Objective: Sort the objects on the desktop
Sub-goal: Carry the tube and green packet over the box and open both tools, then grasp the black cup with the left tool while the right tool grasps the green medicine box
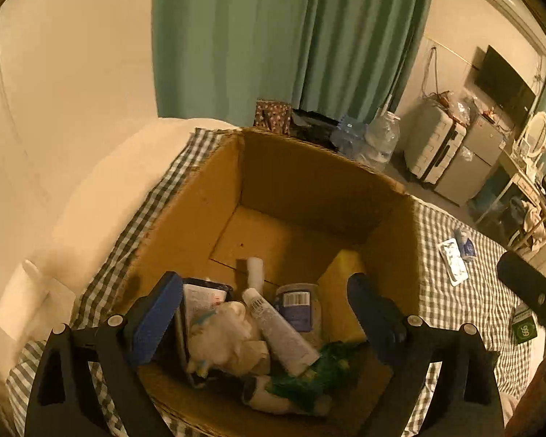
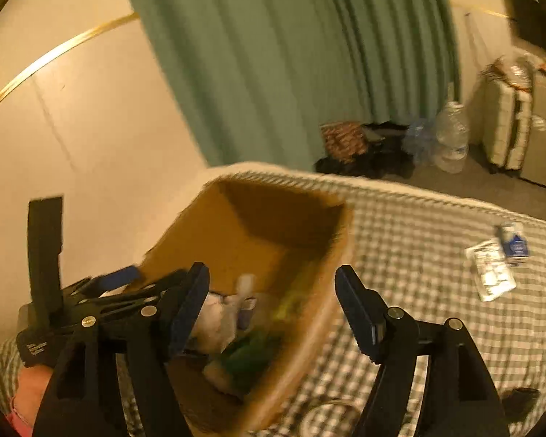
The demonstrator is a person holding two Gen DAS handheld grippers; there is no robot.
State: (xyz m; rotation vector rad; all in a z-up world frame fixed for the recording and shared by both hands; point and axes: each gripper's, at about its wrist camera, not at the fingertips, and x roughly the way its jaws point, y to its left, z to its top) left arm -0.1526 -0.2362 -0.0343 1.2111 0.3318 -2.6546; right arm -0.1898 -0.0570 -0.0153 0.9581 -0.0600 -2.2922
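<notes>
— Two grippers are seen spread wide, nothing held: the left gripper (image 1: 264,322) is poised over the cardboard box (image 1: 214,196), the right gripper (image 2: 273,309) at its rim.

— What is shown inside?

— A white tube (image 1: 280,331), a barcoded jar (image 1: 298,306) and green packaging (image 1: 316,371) are piled at the near end. Farther off, a white packet (image 2: 491,273) and a blue carton (image 2: 515,242) are left on the checked bed (image 2: 418,236).

Left claw (image 1: 265,324), right claw (image 2: 273,309) — black frames, blue finger pads (image 1: 153,322), silver screws.
</notes>
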